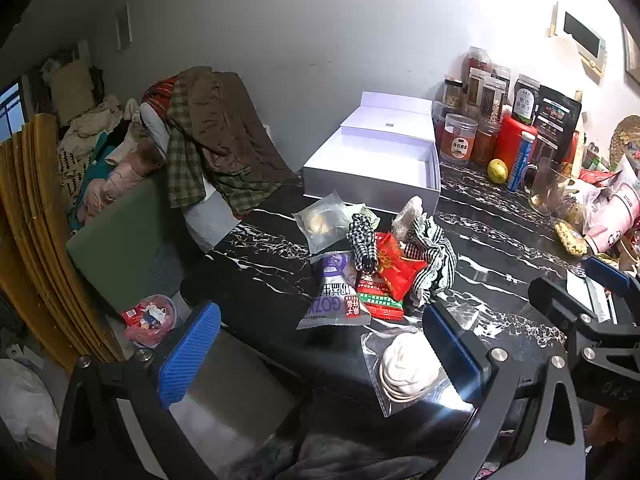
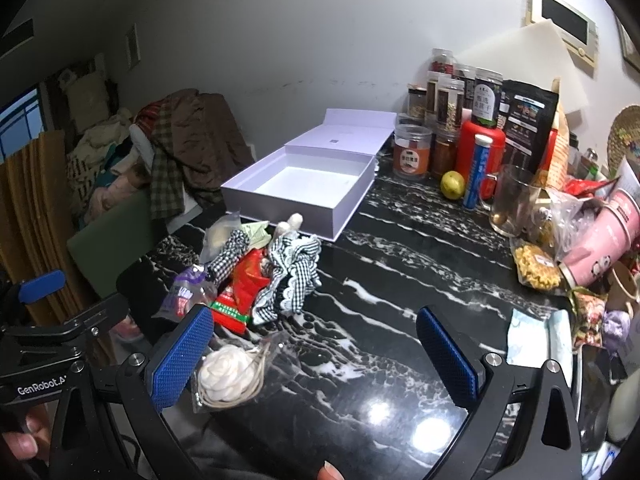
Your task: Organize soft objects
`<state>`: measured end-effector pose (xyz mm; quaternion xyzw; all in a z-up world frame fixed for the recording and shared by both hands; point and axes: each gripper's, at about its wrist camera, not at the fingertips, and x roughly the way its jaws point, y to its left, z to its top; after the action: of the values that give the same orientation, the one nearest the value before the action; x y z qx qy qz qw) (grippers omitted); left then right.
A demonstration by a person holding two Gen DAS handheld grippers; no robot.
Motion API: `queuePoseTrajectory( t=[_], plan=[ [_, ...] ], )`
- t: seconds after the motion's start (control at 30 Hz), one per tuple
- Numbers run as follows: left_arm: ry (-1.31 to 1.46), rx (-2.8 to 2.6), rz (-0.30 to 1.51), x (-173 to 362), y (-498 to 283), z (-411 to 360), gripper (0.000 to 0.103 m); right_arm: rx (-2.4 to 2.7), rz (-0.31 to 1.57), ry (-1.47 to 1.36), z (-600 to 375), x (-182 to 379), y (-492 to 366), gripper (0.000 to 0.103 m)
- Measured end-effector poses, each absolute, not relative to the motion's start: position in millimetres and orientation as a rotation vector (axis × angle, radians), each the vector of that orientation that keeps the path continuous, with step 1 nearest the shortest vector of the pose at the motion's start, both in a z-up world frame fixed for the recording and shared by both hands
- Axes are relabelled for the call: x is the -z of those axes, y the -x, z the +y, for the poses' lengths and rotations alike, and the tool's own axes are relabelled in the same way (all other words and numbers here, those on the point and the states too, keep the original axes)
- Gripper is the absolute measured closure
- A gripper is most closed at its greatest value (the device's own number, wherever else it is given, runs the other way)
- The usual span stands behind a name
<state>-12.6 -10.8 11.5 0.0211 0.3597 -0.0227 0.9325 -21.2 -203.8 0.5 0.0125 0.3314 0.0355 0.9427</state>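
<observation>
Nearest of all, the left gripper [image 1: 320,354] is held wide open over the near edge of the black marble table [image 1: 500,240], with nothing between its blue pads. Just beside its right pad, a white soft flower in a clear bag [image 1: 404,368] is seen lying flat on the table. The right gripper [image 2: 316,356] is also held wide open — nothing is gripped — and the same bagged flower [image 2: 228,376] is seen touching its left pad. Farther back, a small heap of soft things is piled: a black-and-white checked cloth [image 2: 292,276], a red packet [image 2: 250,276] and a purple-and-white snack bag [image 1: 332,296]. Behind the heap, an open white box [image 2: 304,184] is set on the table, with its lid leaning back toward the wall. Jars [image 2: 412,152] and a yellow fruit [image 2: 452,185] are lined up to the right of the box.
</observation>
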Motion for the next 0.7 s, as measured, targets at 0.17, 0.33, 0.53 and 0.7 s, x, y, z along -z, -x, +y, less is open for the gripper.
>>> queuePoseTrajectory(
  t=[0.17,0.33,0.53,0.7],
  plan=[
    [-0.039,0.052,0.730,-11.9,19.4,-9.9,0.000,-0.079,0.672,-0.033,-204.6,-0.1,26.6,0.000],
    [-0.037,0.056,0.725,-10.7,27.0,-8.5,0.000,-0.083,0.671,-0.033,-205.0,0.0,31.6,0.000],
    [-0.037,0.074,0.741,-3.2,34.8,-9.9,0.000,-0.094,0.691,-0.041,-206.2,8.3,40.8,0.000],
    [-0.031,0.118,0.761,6.3,43.0,-13.1,0.000,-0.083,0.713,-0.051,-210.8,18.8,49.3,0.000]
  ],
)
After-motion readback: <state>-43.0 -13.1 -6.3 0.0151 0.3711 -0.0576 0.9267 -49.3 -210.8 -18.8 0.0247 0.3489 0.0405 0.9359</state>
